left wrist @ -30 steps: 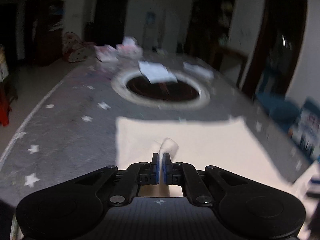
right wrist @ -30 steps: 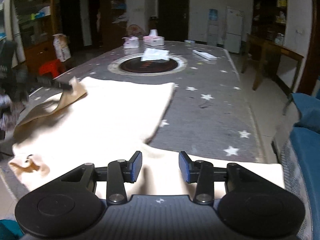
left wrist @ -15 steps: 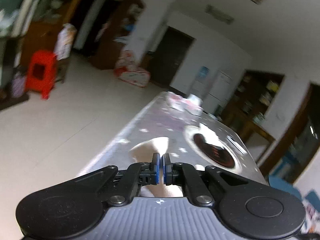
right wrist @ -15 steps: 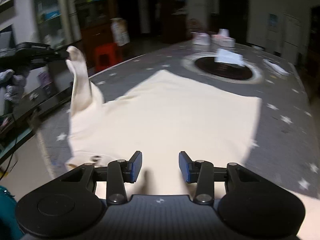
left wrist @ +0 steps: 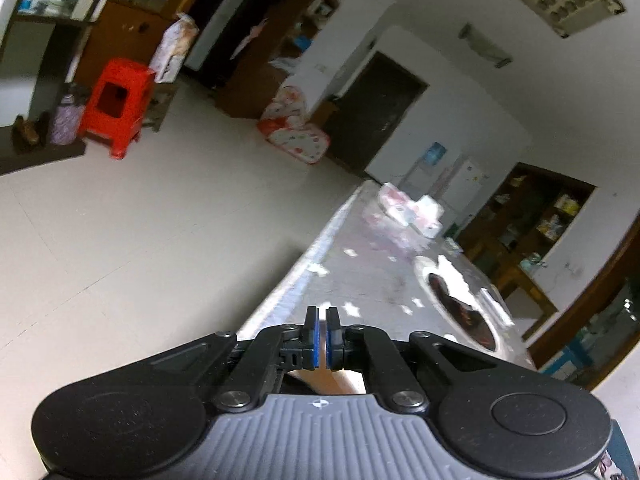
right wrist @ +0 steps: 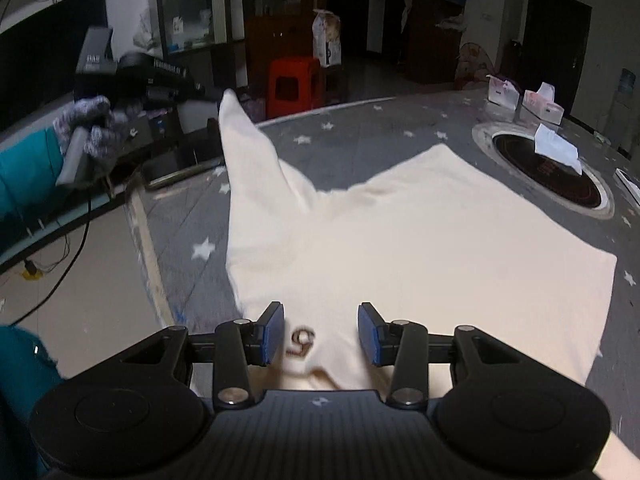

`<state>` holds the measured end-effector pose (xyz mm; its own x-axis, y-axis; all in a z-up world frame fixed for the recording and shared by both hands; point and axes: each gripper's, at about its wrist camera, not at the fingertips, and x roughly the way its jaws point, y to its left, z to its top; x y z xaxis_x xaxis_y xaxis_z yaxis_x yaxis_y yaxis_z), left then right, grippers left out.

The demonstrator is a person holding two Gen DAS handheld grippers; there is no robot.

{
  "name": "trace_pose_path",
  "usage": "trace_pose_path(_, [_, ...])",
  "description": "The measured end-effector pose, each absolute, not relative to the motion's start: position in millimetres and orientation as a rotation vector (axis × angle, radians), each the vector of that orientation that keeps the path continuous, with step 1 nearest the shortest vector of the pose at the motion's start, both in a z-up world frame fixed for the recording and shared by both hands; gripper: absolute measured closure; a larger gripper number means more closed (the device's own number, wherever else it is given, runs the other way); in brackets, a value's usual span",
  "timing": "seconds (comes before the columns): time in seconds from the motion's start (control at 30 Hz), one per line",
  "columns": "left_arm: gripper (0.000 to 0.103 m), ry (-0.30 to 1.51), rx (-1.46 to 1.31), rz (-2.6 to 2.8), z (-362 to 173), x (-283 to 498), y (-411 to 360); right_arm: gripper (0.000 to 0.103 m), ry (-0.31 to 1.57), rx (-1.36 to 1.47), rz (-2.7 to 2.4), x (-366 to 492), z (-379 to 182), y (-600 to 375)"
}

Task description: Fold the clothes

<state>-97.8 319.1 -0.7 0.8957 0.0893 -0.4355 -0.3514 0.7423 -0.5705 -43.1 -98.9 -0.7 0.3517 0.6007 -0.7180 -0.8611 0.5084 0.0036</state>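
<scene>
Right gripper (right wrist: 321, 330): nearest item in the right wrist view, at 6 o'clock; blue-padded fingers (right wrist: 273, 332) spread wide, nothing between them, poised over the garment's near edge.
Garment (right wrist: 420, 248): cream top, spread mostly flat on the table, filling the centre of the right wrist view; a small brown mark (right wrist: 300, 342) shows between the right gripper's fingers.
Sleeve (right wrist: 250, 152): drawn up off the table toward 11 o'clock, taut, its tip meeting the left gripper.
Left gripper (left wrist: 322, 338): in its own view the blue pads stand nearly together with a thin slit between; cream cloth shows just below them. From the right wrist view it sits at 10 o'clock, pinching the sleeve tip.
Left hand (right wrist: 92, 128): in a grey knit glove with a teal cuff, wrapped round the gripper handle, at 9 to 10 o'clock.
Table (right wrist: 360, 136): grey cover with white stars; carries the garment.
Round inset (right wrist: 560, 176): dark disc with a pale ring, at 2 o'clock beyond the garment; a white paper (right wrist: 556, 148) lies on its far side.
Tissue boxes (right wrist: 524, 98): pink-and-white, at 1 o'clock, past the inset.
Red stool (right wrist: 294, 86): on the floor beyond the table's far edge, at 12 o'clock.
Cabinets (right wrist: 192, 4): along the back wall, farthest.
</scene>
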Motion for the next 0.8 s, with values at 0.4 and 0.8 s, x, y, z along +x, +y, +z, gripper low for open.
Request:
trace_pose_path(0.4, [0.058,0.466,-0.7,0.258,-8.9,-93.4,306.4,0.058,0.732,-0.403,0.997,-42.9,-5.6,-94.9])
trace_pose_path(0.8, [0.098,0.421,-0.701,0.259,2.3,-76.4,297.1,0.058,0.712,-0.367,0.967,-42.5,-1.6,-106.6])
